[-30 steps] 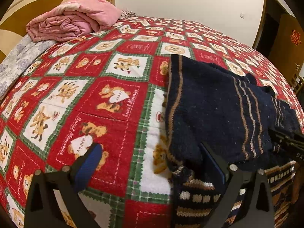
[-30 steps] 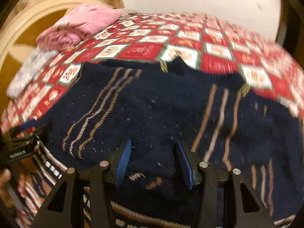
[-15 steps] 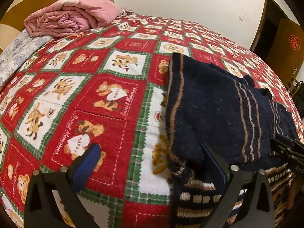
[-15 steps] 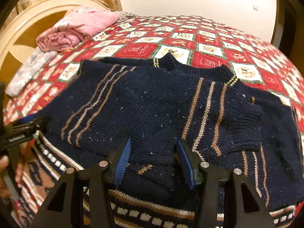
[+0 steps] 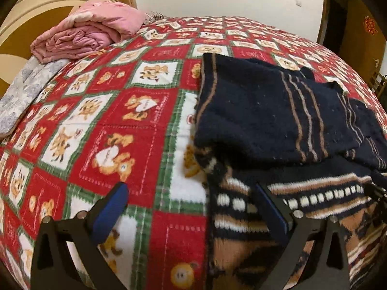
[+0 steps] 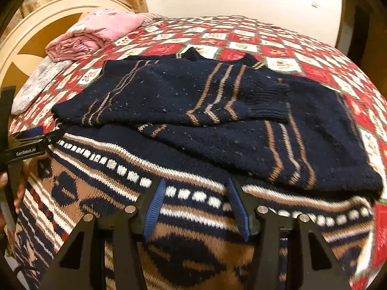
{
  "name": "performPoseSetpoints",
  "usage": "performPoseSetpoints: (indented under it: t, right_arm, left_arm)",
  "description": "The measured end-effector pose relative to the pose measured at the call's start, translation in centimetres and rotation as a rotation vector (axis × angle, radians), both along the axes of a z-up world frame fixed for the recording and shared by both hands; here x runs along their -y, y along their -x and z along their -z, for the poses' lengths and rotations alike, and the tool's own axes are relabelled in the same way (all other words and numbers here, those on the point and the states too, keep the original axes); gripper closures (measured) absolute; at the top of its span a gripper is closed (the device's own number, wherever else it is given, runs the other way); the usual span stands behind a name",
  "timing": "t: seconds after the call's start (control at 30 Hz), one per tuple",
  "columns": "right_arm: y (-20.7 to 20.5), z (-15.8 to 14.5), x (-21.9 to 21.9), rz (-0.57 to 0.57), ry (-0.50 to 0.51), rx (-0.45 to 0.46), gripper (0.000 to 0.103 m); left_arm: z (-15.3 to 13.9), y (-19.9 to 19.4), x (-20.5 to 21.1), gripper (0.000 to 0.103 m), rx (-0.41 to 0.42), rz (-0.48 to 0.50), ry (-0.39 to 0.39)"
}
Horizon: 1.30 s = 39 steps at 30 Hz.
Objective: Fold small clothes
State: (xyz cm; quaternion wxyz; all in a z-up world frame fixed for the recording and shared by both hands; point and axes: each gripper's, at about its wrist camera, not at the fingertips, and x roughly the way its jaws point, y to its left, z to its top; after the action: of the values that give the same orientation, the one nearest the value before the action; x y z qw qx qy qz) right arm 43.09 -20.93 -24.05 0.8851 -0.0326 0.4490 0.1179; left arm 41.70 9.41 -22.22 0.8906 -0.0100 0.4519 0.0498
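Observation:
A navy knit sweater [image 6: 193,101] with tan stripes lies on the bed, both sleeves folded in over its chest; it also shows in the left wrist view [image 5: 266,111]. Its patterned brown, white and navy hem band [image 6: 169,193] lies nearest me. My right gripper [image 6: 196,193] is open and empty, just above the middle of the hem band. My left gripper [image 5: 191,198] is wide open and empty at the sweater's left hem corner [image 5: 232,193], one finger over the bedspread, the other over the hem. It shows in the right wrist view [image 6: 36,135] at the left edge.
The bed wears a red, white and green teddy-bear bedspread [image 5: 108,120]. A folded pink quilt [image 5: 92,31] and a grey floral pillow [image 5: 21,91] lie at the far left by the headboard [image 6: 36,31]. A dark doorway [image 5: 338,17] is at the far right.
Both grippers have pulled back toward the near hem, so more of the patterned band shows. The right sleeve, blurred mid-fold a second ago, now lies flat across the chest.

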Motion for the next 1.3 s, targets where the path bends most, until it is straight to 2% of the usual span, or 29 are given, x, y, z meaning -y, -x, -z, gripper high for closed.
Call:
performPoseSetpoints:
  t: [0.27, 0.47, 0.67, 0.8, 0.9, 1.13, 1.2, 1.3]
  right_arm:
    - [4.1, 0.1, 2.6, -0.015, -0.003, -0.001, 0.048]
    - [7.1, -0.4, 4.7, 0.006, -0.028, -0.002, 0.048]
    - [11.5, -0.5, 6.8, 0.016, -0.048, 0.009, 0.048]
    - [13.8, -0.4, 7.8, 0.027, -0.048, 0.017, 0.048]
    - [15.6, -0.6, 8.4, 0.041, -0.061, 0.023, 0.048]
    - [19.5, -0.8, 9.4, 0.071, -0.041, 0.027, 0.048]
    - [20.5, -0.7, 9.9, 0.082, -0.050, 0.033, 0.048]
    - [22.0, -0.7, 10.7, 0.101, -0.062, 0.043, 0.048]
  left_arm:
    - [-0.6, 4.2, 0.9, 0.000, 0.007, 0.018, -0.021]
    - [-0.7, 7.2, 1.8, 0.000, -0.014, 0.031, -0.005]
    - [-1.1, 11.0, 1.7, 0.000, -0.005, 0.036, 0.051]
    - [-0.9, 12.7, 1.9, 0.000, -0.005, 0.021, 0.047]
    - [-0.6, 14.1, 1.9, 0.000, -0.022, 0.011, 0.080]
    - [-0.4, 19.3, 1.9, 0.000, -0.026, 0.008, 0.125]
    - [-0.1, 20.9, 1.7, 0.002, -0.037, 0.009, 0.145]
    - [0.3, 22.6, 1.6, 0.008, -0.052, 0.020, 0.133]
